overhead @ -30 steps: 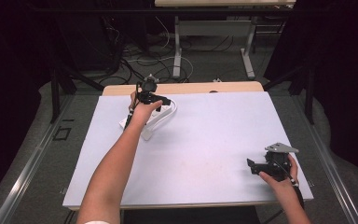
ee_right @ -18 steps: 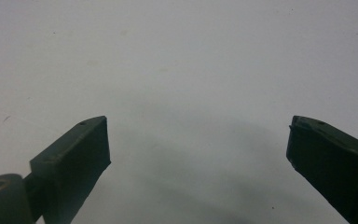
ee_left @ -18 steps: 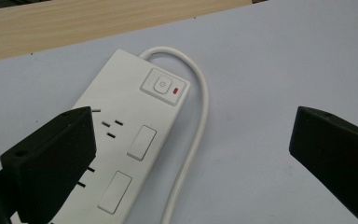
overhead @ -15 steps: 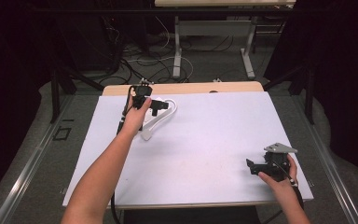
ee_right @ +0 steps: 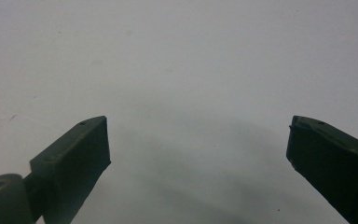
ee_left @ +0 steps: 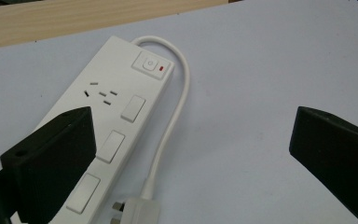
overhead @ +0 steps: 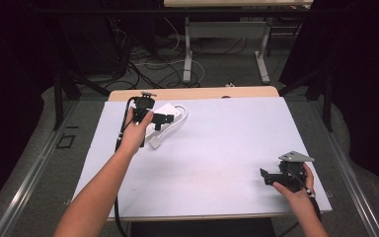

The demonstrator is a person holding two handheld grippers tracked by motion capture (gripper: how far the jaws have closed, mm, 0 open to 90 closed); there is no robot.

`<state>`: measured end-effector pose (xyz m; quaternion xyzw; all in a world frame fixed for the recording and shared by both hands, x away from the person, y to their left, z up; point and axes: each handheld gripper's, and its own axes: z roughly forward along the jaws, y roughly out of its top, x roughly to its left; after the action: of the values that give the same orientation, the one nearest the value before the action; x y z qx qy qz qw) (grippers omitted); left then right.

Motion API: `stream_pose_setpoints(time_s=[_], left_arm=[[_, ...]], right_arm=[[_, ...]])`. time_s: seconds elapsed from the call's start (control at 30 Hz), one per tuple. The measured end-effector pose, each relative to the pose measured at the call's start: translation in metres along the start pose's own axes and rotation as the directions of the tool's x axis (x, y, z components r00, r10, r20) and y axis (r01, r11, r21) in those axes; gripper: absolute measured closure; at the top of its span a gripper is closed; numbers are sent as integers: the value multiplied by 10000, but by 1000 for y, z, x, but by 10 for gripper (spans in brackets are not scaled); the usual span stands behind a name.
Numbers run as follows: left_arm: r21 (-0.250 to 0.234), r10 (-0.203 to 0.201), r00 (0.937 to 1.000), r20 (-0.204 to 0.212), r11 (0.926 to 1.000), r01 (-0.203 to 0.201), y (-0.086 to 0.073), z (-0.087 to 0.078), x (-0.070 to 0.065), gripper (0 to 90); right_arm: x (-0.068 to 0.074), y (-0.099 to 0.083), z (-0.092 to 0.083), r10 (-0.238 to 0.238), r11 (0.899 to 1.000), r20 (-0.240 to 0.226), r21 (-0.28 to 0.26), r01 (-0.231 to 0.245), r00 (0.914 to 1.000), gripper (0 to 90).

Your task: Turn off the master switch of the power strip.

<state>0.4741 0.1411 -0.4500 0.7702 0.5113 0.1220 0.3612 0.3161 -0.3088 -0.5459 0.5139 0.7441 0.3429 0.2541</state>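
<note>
Left claw (ee_left: 193, 149) has shifted; power strip (ee_left: 107, 126) apparently under its left jaw.

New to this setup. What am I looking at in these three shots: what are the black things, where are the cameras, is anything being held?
No robot arm here: a person holds a hand-operated two-jaw gripper in each hand. The high view comes from a fixed camera above the person's side, looking down on the white-covered table. There the left gripper is far across the table over a white power strip, and the right gripper is near the front right edge.

The other two pictures come from cameras riding on the grippers; the black blocks rising from the bottom are each gripper's own jaws. The left gripper view looks down on the power strip with its switch, its looped cord and its plug. The right gripper view looks at bare table surface.

Both grippers stand wide open; nothing is held.
</note>
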Motion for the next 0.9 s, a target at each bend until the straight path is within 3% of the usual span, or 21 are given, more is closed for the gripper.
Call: stream_pose_setpoints(time_s=[0.43,0.67,0.9], left_arm=[[-65,-213,9993,310,9997,215,-35,-13,7,4],[-78,35,9987,503,10000,-31,-50,-22,5,3],[-98,3,9967,809,10000,5,-65,-27,1,4]], right_arm=[[3,0,3,-35,9997,-139,248,38,9999,29],[2,0,3,-71,9996,-176,265,76,9998,21],[2,0,2,16,9997,-202,252,-11,9998,9]])
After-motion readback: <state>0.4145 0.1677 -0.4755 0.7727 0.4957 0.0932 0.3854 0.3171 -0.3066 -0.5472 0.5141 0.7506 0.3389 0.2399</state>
